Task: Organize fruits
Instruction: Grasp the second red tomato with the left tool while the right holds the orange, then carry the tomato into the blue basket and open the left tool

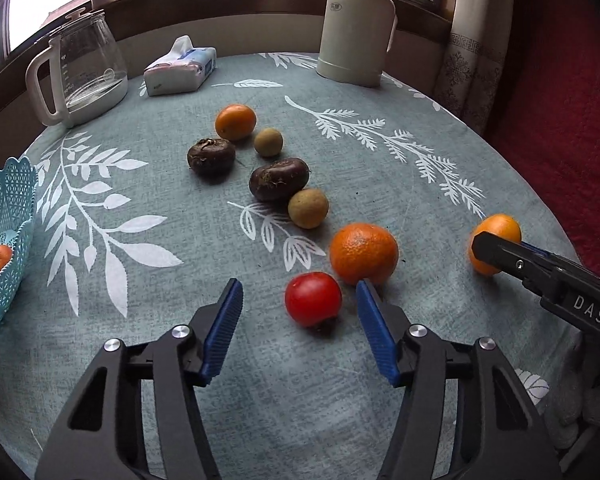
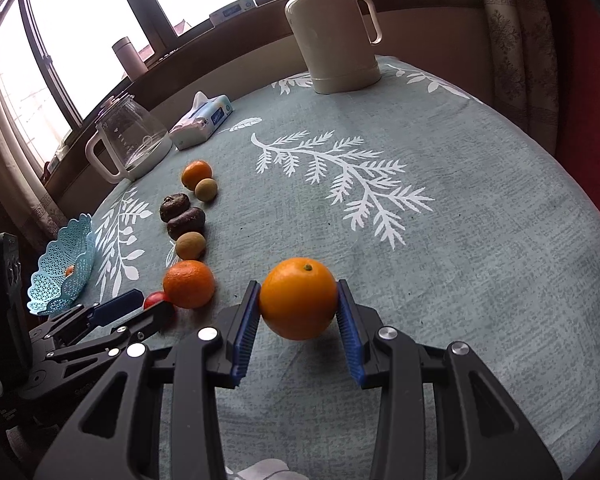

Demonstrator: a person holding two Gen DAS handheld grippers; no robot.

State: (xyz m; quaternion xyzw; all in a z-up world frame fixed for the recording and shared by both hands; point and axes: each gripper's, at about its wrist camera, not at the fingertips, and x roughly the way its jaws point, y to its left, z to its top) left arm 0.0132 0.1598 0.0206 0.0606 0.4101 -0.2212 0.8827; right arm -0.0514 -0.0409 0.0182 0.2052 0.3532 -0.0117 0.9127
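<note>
Right gripper (image 2: 298, 308) marked "DAS", blue pads clamped on an orange (image 2: 298, 304) resting on the leaf-print tablecloth (image 2: 440, 280), left gripper (image 1: 300, 304) spread apart around a tomato (image 1: 313, 298), blue basket (image 1: 4, 216) far left

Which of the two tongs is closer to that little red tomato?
Left. The left tongs stand open around the small red tomato; the right tongs are off to its right, closed on a smooth orange.

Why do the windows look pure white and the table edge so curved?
Left wrist view: daylight overexposes the panes behind the clear glass kettle; the fisheye lens bows the grey-green leaf-print tablecloth. Right wrist view: same blown-out window, soft shadow under the gripped orange.
</note>
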